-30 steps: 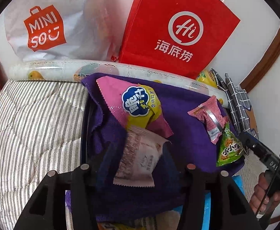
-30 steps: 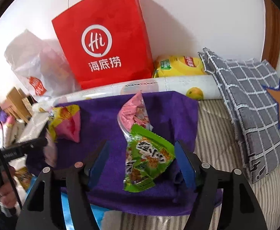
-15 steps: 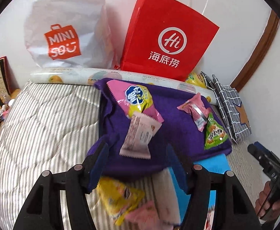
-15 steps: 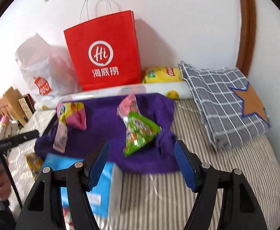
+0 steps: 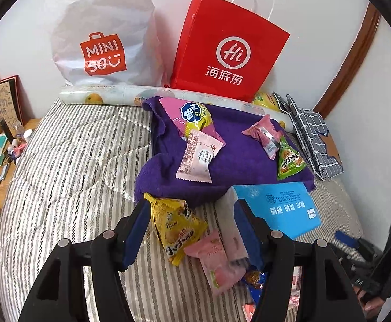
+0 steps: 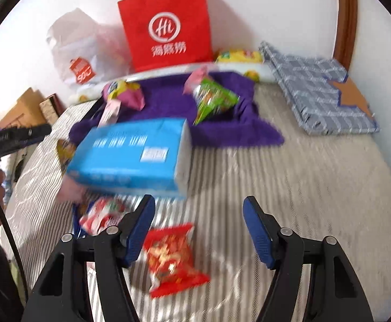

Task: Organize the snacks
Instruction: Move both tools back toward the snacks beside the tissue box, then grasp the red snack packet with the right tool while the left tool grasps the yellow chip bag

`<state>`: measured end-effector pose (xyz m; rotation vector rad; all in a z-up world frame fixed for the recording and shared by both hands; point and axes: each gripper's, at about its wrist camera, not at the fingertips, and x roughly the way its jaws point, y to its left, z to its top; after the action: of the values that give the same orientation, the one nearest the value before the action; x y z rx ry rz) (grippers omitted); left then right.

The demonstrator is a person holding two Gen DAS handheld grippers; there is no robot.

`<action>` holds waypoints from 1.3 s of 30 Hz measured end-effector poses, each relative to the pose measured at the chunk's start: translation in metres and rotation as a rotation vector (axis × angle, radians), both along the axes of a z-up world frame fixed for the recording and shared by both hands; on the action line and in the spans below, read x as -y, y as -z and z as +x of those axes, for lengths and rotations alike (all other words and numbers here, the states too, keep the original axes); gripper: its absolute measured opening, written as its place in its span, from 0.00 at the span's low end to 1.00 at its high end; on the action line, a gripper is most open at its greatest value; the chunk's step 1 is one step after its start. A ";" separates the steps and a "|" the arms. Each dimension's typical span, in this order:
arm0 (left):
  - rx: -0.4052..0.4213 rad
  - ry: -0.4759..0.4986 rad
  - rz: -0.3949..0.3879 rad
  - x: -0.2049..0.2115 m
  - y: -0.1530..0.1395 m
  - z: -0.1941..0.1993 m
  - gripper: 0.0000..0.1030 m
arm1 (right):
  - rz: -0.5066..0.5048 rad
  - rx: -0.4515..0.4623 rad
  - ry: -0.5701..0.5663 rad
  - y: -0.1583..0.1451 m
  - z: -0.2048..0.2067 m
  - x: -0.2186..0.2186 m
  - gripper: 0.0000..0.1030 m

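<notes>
Both grippers, left (image 5: 192, 225) & right (image 6: 198, 218), part-open, empty; striped bedding (image 6: 302, 187) bare rightward to wall.

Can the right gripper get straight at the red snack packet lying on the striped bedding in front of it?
Probably yes. The red snack packet lies flat and alone on the striped bedding, just below the open right gripper, nearer its left finger. The blue box sits farther back, out of the way.

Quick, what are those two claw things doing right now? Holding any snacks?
Left gripper: open, holding nothing, above the yellow snack packet.
Right gripper: open, holding nothing, above the red snack packet.
</notes>
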<state>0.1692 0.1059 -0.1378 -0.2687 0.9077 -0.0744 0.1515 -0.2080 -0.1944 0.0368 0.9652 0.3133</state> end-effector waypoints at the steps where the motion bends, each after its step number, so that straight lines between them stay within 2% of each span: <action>1: 0.002 0.001 0.001 0.001 -0.001 -0.002 0.60 | 0.005 -0.013 -0.009 0.003 -0.003 -0.001 0.60; 16: -0.005 0.018 0.024 0.009 -0.002 -0.017 0.61 | -0.075 -0.105 -0.108 0.033 -0.016 -0.022 0.52; 20: -0.010 0.014 0.026 0.006 0.001 -0.018 0.61 | -0.100 -0.082 -0.106 0.034 -0.018 -0.024 0.40; 21: -0.012 0.013 0.027 0.006 0.001 -0.019 0.61 | -0.088 -0.083 -0.105 0.033 -0.017 -0.022 0.40; 32: -0.059 -0.025 0.040 -0.009 0.023 -0.018 0.61 | -0.045 -0.002 0.073 0.019 0.010 0.014 0.40; 39: -0.102 -0.022 0.049 -0.003 0.041 0.003 0.61 | -0.014 0.009 0.132 0.024 0.026 0.029 0.40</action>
<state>0.1724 0.1087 -0.1791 -0.2382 1.0069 -0.0183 0.1775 -0.2365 -0.2189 0.0854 0.9508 0.1848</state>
